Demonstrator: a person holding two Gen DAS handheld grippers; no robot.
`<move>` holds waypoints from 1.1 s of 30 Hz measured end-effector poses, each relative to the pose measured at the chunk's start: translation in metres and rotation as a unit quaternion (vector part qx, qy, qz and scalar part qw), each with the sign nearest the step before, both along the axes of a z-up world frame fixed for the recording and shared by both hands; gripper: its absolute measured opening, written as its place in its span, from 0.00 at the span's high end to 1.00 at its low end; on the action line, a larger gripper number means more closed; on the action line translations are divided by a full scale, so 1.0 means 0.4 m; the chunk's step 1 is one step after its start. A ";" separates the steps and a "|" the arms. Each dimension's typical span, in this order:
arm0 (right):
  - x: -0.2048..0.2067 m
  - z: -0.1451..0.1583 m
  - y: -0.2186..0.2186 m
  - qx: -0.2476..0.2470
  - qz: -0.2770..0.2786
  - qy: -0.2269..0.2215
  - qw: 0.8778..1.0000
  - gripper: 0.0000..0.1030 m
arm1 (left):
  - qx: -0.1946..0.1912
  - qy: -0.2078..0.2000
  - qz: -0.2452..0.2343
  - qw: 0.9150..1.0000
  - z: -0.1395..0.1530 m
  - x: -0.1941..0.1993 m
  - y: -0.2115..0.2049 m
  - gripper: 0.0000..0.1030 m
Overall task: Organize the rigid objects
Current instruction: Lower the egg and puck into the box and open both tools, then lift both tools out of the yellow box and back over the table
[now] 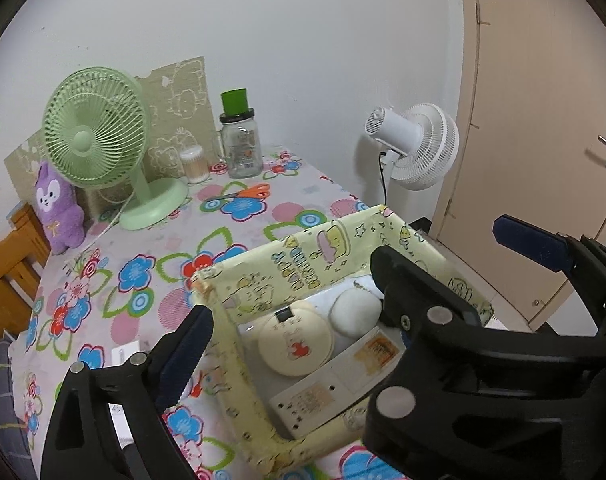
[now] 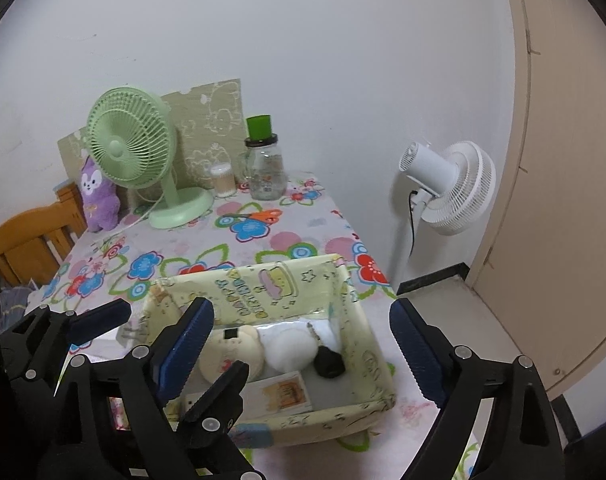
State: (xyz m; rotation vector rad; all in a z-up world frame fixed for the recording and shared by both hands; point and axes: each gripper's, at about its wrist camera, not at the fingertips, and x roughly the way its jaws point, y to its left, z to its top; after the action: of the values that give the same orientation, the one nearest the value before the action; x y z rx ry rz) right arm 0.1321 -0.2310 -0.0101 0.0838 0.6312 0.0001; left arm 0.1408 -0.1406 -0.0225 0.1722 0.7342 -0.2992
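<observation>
**A:** What does the yellow box [image 2: 367, 344] look like up close?

**B:** It is an open rectangular box wrapped in glossy pale-yellow cartoon paper, creased at the corners. It sits on the floral tablecloth [image 1: 151, 248] at the table's near right corner. Everything else I'll place from it.

**A:** What lies inside?

**B:** A round cream compact [image 1: 295, 340] with a smooth lid and a small red print lies at the left of the floor. Just beside it on the right is a matte white rounded lump [image 1: 357, 312]. In front of both lies a flat white card-like box [image 1: 331, 392] with an orange label. At the right of the white lump sits a small black lumpy thing [image 2: 330, 362]; what it is I can't tell.

**A:** And the claws?

**B:** Both stand wide with nothing between the pads. The left gripper [image 1: 345, 298] straddles the box's left wall, one black finger with a blue ribbed pad outside it. The right gripper [image 2: 303, 354] hangs above the box's near side, its fingers spread past the contents.

**A:** Beyond the box?

**B:** Behind it, orange-handled scissors [image 1: 243, 193] lie flat. Farther back stand a ribbed green plastic desk fan [image 1: 99, 136], a clear glass jar [image 1: 241, 148] with a green cap, a tub of cotton swabs [image 1: 194, 165] and a fuzzy purple plush [image 1: 57, 208]. Right of the box, off the table, stands a white floor fan [image 2: 451, 188].
</observation>
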 end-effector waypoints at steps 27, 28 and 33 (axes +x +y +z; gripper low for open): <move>-0.120 0.011 0.206 -0.019 0.064 -0.022 0.998 0.02 | -0.009 -0.020 0.064 0.998 -0.004 -0.145 0.203 0.06; -0.126 0.009 0.214 -0.019 0.067 -0.022 0.997 0.02 | -0.009 -0.021 0.067 0.998 -0.006 -0.152 0.210 0.06; -0.143 -0.005 0.244 -0.019 0.080 -0.021 0.996 0.02 | -0.012 -0.016 0.079 0.997 -0.025 -0.173 0.243 0.06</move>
State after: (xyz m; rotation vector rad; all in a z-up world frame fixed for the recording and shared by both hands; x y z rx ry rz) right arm 0.0751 -0.1336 -0.0122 -0.0046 0.5935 0.1440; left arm 0.0718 -0.0434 -0.0325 0.0955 0.7087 -0.1533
